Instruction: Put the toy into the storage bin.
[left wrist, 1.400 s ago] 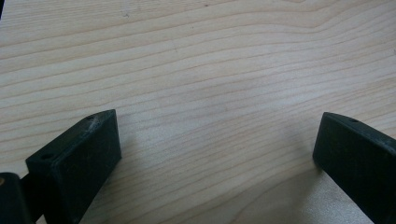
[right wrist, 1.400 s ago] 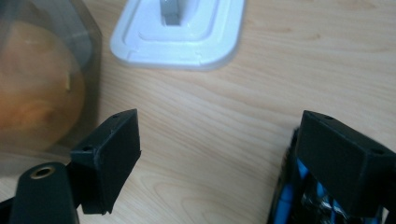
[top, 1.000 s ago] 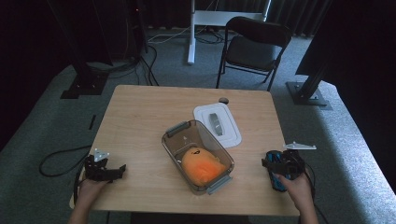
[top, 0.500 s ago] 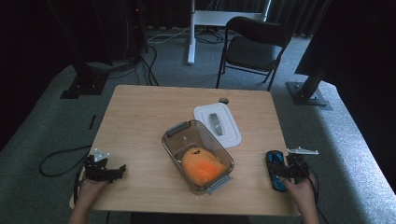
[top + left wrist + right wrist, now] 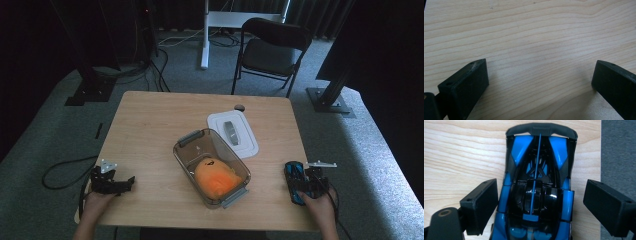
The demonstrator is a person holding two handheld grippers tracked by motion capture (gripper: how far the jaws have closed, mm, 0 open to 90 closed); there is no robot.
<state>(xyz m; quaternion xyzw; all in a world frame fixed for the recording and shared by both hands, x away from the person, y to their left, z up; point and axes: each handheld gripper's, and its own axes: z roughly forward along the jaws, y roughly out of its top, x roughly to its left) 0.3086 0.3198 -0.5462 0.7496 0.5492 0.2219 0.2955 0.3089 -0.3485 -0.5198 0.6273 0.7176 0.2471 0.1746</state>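
A: Tabletop [image 5: 150,125] from the high view first. What lies on it?

B: A clear container [image 5: 211,166] in the middle with an orange plush [image 5: 216,176] inside, and its white lid [image 5: 233,133] just beside it, toward the far edge. The left tool [image 5: 125,183] sits at the near left corner in a hand. The right tool [image 5: 299,184] is at the near right edge, over a blue and black toy car [image 5: 295,180].

A: And the left gripper view?

B: Bare wood grain. The left tool's [image 5: 539,82] jaws stand wide apart with nothing between them.

A: The right gripper view?

B: The toy car [image 5: 536,187] lies on the tabletop [image 5: 461,157] close to its right edge, between the right tool's [image 5: 540,207] jaws. The jaws are spread: the left one is against the car's side or just off it, I cannot tell which, and the right one stands clear of it.
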